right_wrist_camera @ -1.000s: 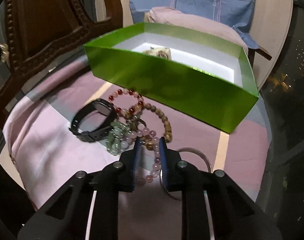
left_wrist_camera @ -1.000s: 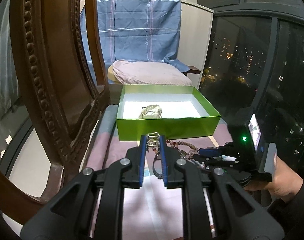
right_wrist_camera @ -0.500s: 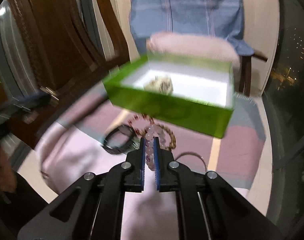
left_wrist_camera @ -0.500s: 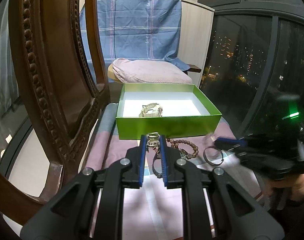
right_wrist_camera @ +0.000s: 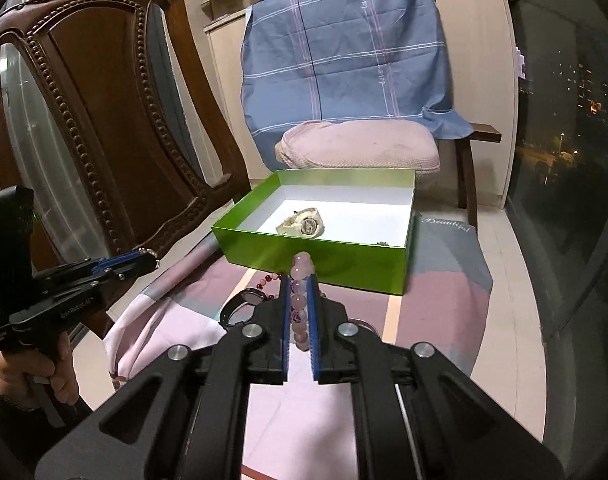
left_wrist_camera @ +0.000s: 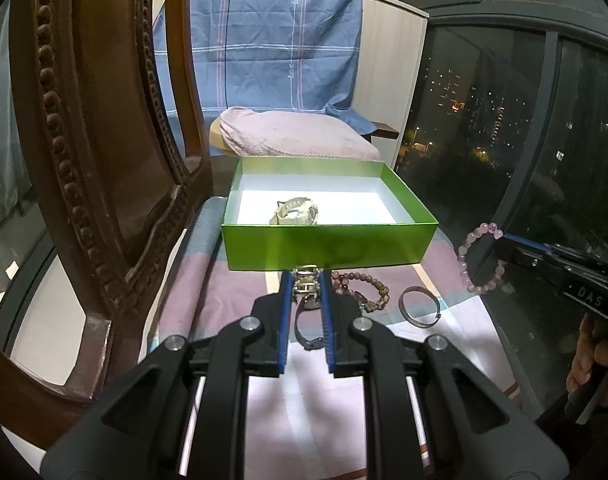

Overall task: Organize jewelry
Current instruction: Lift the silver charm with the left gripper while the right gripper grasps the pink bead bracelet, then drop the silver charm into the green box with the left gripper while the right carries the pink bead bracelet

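Observation:
A green box (left_wrist_camera: 328, 246) (right_wrist_camera: 312, 256) with a white floor holds a cream watch (left_wrist_camera: 295, 213) (right_wrist_camera: 303, 224). My right gripper (right_wrist_camera: 299, 280) is shut on a pink bead bracelet (right_wrist_camera: 300, 300) and holds it in the air in front of the box; the bracelet also shows hanging at the right of the left wrist view (left_wrist_camera: 478, 258). My left gripper (left_wrist_camera: 307, 280) is shut on a small metal-link piece (left_wrist_camera: 306, 280), low before the box. A brown bead bracelet (left_wrist_camera: 368, 286), a silver bangle (left_wrist_camera: 419, 306) and a dark watch (right_wrist_camera: 240, 306) lie on the pink cloth (left_wrist_camera: 240, 288).
A carved wooden chair back (left_wrist_camera: 84, 140) (right_wrist_camera: 104, 120) stands close on the left. Behind the box is a chair with a pink cushion (right_wrist_camera: 360, 148) and a blue checked cloth (right_wrist_camera: 344, 56). Dark windows (left_wrist_camera: 504, 120) line the right side.
My right gripper has closed on the pink bead bracelet and lifted it off the cloth, rising and pulling back. My left gripper has hardly moved.

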The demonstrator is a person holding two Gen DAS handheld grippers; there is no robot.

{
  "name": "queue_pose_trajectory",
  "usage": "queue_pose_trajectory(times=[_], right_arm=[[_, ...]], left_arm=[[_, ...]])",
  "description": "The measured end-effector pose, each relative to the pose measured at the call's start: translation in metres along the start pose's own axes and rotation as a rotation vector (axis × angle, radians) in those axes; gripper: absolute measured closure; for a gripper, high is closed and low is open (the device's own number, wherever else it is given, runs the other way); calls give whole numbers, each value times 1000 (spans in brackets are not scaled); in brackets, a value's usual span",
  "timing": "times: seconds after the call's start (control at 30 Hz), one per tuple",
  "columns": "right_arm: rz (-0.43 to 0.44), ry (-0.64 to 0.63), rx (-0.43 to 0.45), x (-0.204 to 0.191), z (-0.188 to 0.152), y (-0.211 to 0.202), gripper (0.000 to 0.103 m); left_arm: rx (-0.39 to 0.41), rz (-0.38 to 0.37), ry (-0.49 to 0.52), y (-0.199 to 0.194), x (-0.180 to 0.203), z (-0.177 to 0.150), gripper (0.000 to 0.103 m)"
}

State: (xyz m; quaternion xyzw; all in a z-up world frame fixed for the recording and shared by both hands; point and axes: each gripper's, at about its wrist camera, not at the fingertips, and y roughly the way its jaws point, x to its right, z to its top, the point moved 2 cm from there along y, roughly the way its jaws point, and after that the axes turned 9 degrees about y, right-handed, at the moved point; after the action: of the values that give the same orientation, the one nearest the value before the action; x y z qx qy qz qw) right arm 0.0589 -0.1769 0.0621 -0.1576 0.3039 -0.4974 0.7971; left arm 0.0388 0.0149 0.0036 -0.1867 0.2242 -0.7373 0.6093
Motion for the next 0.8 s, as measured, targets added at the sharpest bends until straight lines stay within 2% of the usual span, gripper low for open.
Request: queue_pose_trajectory(times=[0.8], right_arm=[[1,-7,-19,-1,-4,5,95]], left_arm=[[-16,10,13,1,5,-2,89]])
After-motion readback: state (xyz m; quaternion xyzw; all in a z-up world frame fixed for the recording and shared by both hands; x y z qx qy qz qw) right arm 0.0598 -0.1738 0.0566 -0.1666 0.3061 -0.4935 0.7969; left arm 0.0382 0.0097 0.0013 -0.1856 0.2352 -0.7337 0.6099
